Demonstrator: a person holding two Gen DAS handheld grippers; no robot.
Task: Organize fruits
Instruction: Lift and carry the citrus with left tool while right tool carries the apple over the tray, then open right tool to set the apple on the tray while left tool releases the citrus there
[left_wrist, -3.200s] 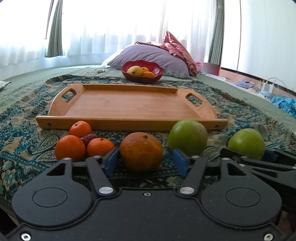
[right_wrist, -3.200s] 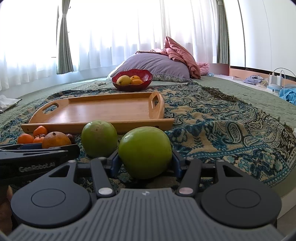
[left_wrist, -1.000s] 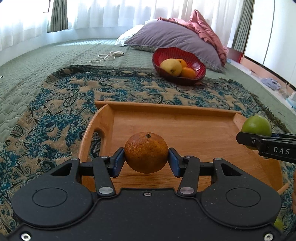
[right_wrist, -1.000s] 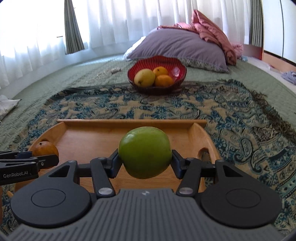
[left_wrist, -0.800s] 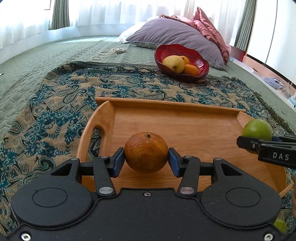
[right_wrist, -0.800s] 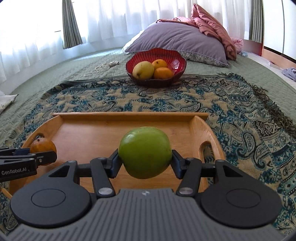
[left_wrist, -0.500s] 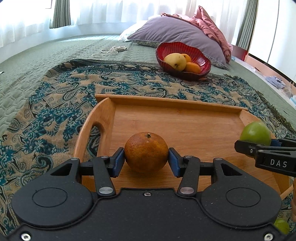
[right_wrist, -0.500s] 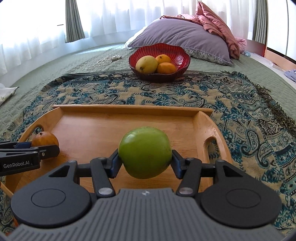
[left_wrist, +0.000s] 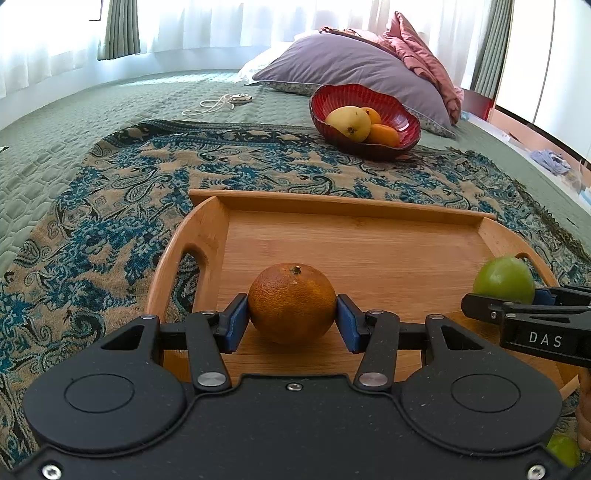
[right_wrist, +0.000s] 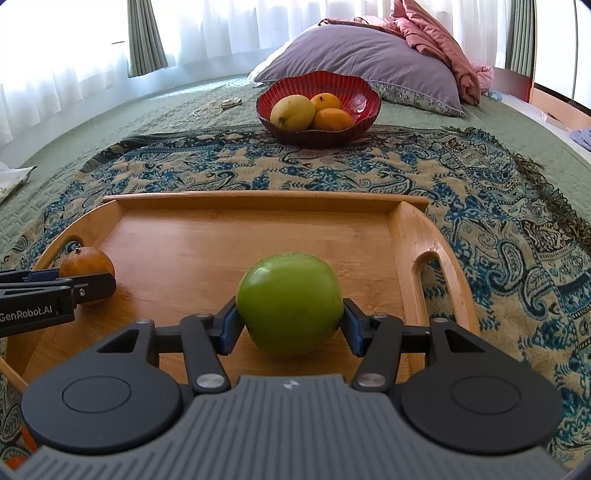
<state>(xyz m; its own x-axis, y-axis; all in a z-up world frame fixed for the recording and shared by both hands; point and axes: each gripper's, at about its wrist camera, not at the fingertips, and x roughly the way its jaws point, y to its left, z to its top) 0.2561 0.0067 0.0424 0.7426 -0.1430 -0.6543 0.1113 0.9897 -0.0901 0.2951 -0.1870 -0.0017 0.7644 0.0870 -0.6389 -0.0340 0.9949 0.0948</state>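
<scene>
Pinching an orange (left_wrist: 291, 306) between left gripper (left_wrist: 291, 323) pads, stem up, round with no long axis, low over the wooden tray (left_wrist: 369, 236), closer than a second ago. Clamping a green fruit (right_wrist: 289, 302) in right gripper (right_wrist: 290, 326), likewise lower over the tray's right half.

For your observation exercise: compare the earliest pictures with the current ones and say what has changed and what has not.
The orange and the green fruit were carried from the patterned cloth to over the wooden tray, the orange at its left end, the green fruit at its right. Unchanged: the left tongs and right tongs stay clamped; the red bowl keeps its fruit.
</scene>
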